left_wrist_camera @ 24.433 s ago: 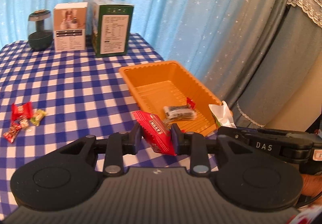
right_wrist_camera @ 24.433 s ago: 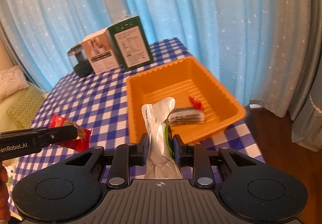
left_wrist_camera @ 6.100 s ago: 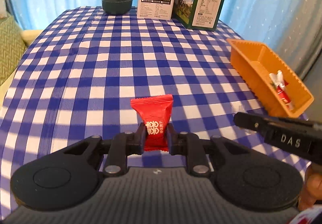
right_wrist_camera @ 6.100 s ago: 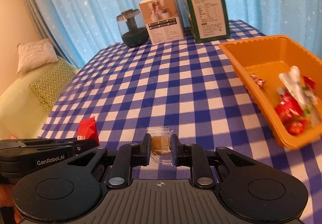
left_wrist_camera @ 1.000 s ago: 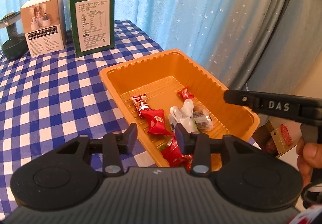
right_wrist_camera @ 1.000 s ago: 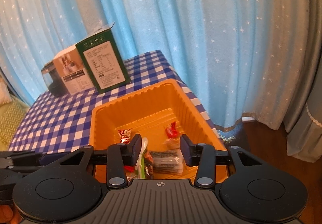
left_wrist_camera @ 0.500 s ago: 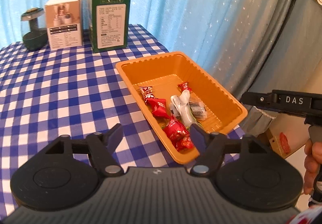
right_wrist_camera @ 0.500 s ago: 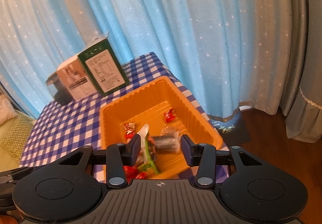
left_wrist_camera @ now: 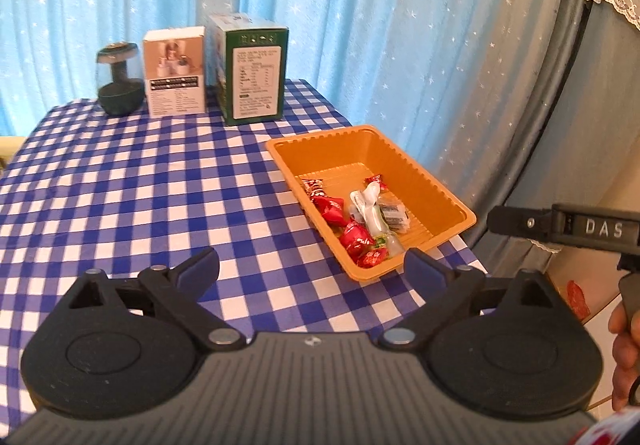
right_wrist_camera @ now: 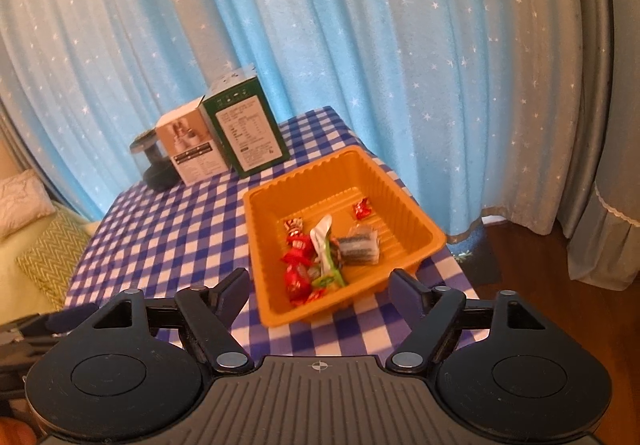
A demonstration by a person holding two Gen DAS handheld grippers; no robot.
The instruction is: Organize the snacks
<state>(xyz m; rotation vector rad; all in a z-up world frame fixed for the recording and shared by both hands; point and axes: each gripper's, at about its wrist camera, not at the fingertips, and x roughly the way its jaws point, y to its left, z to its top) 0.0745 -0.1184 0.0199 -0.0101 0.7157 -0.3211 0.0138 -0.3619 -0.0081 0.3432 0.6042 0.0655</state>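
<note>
An orange tray (left_wrist_camera: 436,187) (right_wrist_camera: 404,205) sits at the right end of the blue-checked table. Inside it lie several wrapped snacks: red candies (left_wrist_camera: 356,239) (right_wrist_camera: 296,277), a white-and-green packet (left_wrist_camera: 366,207) (right_wrist_camera: 326,241) and a dark striped clear-wrapped biscuit (left_wrist_camera: 394,215) (right_wrist_camera: 358,243). My left gripper (left_wrist_camera: 312,267) hangs over the table short of the tray, its jaws opening wide with nothing between them. My right gripper (right_wrist_camera: 320,285) hovers above the tray's near rim, jaws also opening and empty. The right gripper's finger (left_wrist_camera: 560,227) shows at the right edge of the left wrist view.
A green box (left_wrist_camera: 252,79), a white box (left_wrist_camera: 174,73) and a dark glass jar (left_wrist_camera: 118,83) stand at the table's far edge before a blue starry curtain. A green sofa with cushions (right_wrist_camera: 36,245) lies to the left. The table edge drops off right of the tray.
Both grippers pulled back and up from the tray, which now looks smaller and farther. Both sets of jaws spread from narrow to wide. The snacks stay in the tray.
</note>
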